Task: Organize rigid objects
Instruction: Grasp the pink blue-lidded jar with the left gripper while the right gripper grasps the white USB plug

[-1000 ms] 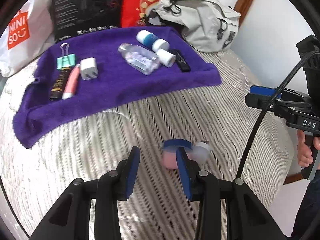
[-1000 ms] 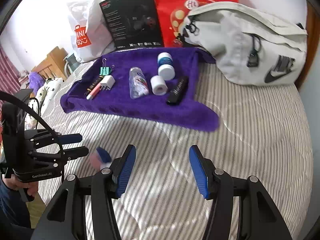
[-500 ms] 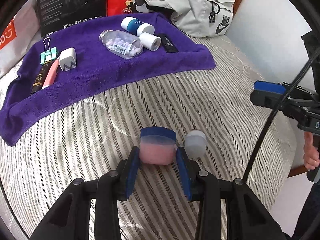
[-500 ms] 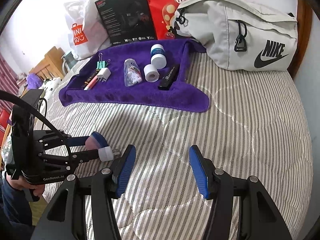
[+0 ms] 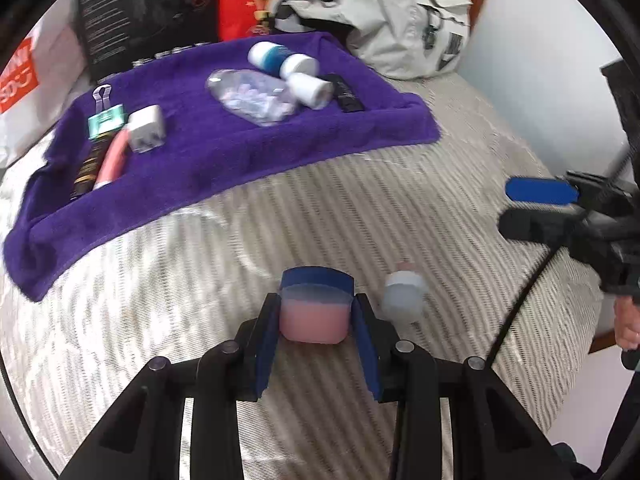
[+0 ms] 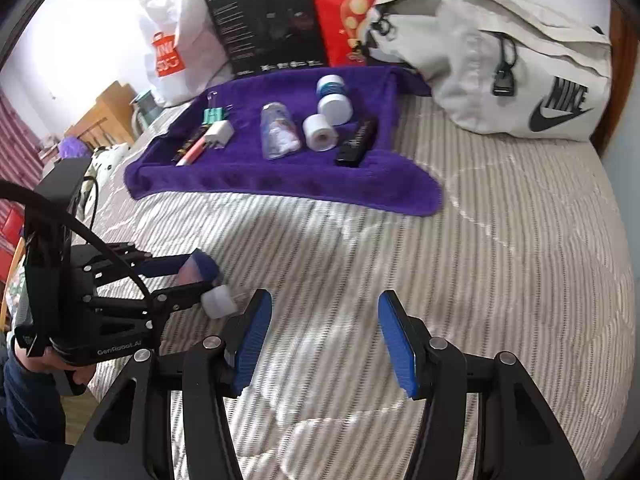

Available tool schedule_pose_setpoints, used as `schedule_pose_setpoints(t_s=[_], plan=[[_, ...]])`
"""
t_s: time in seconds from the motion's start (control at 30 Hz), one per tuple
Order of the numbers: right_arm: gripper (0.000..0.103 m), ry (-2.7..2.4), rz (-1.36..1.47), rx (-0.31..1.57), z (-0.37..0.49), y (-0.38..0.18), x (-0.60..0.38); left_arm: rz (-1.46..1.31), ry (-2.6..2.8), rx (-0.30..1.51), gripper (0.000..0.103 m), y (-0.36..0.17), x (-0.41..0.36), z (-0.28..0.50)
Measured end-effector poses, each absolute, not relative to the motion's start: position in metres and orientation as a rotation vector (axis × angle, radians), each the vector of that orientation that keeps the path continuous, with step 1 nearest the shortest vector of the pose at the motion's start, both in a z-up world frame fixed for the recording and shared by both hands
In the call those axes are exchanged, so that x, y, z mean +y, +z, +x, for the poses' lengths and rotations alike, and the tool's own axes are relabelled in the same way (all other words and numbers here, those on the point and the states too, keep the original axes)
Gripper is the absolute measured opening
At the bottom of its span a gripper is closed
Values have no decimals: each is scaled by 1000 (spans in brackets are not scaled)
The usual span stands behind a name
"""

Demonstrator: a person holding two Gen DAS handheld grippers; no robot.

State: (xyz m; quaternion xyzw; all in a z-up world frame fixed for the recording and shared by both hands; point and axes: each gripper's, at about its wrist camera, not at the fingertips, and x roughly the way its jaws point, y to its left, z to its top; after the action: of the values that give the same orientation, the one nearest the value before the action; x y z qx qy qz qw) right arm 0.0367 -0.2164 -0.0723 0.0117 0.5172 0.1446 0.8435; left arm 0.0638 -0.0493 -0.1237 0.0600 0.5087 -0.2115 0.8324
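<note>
The left gripper (image 5: pixel 316 316) clamps a pink jar (image 5: pixel 313 312) near the bed's (image 5: pixel 400 208) front edge; a white bottle (image 5: pixel 402 298) lies just beside it. The right gripper (image 6: pixel 324 340) gapes, empty. The purple towel (image 5: pixel 224 152) lies straight ahead, well apart.

The purple towel (image 6: pixel 280 184) looks like plush, matt terry cloth, spread on a bed (image 6: pixel 500 280) covered in ribbed, striped fabric. The pink jar (image 5: pixel 313 317) is smooth frosted plastic with a blue lid. The left hand-held gripper (image 5: pixel 316 348) is matt black plastic with blue pads (image 5: pixel 266 360).
</note>
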Motion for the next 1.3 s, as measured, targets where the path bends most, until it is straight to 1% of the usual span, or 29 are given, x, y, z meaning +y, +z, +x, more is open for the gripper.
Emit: schedule_pose_setpoints(t_s=[0.37, 0.63, 0.8, 0.93, 1.0, 1.07, 1.1, 1.17, 1.3], plan=[[55, 477, -56, 1122, 33, -89, -155, 35, -347, 1092, 34, -121, 11, 75], [55, 486, -51, 1161, 40, -110, -150, 18, -340, 1093, 34, -123, 19, 72], [51, 492, -75, 1156, 45, -117, -148, 18, -343, 1098, 34, -122, 20, 73], [50, 506, -114, 1156, 50, -117, -141, 37, -347, 1114, 34, -121, 18, 76], [44, 509, -157, 1155, 52, -117, -136, 43, -346, 1107, 34, -122, 17, 78], [42, 507, -165, 1151, 52, -118, -136, 20, -344, 1105, 34, -121, 19, 78], [39, 502, -164, 1152, 52, -117, -137, 16, -344, 1106, 34, -122, 19, 77], [37, 504, -156, 1156, 51, -117, -138, 19, -345, 1107, 34, -122, 19, 77], [37, 501, -161, 1152, 49, -117, -138, 19, -342, 1109, 34, -121, 18, 78]])
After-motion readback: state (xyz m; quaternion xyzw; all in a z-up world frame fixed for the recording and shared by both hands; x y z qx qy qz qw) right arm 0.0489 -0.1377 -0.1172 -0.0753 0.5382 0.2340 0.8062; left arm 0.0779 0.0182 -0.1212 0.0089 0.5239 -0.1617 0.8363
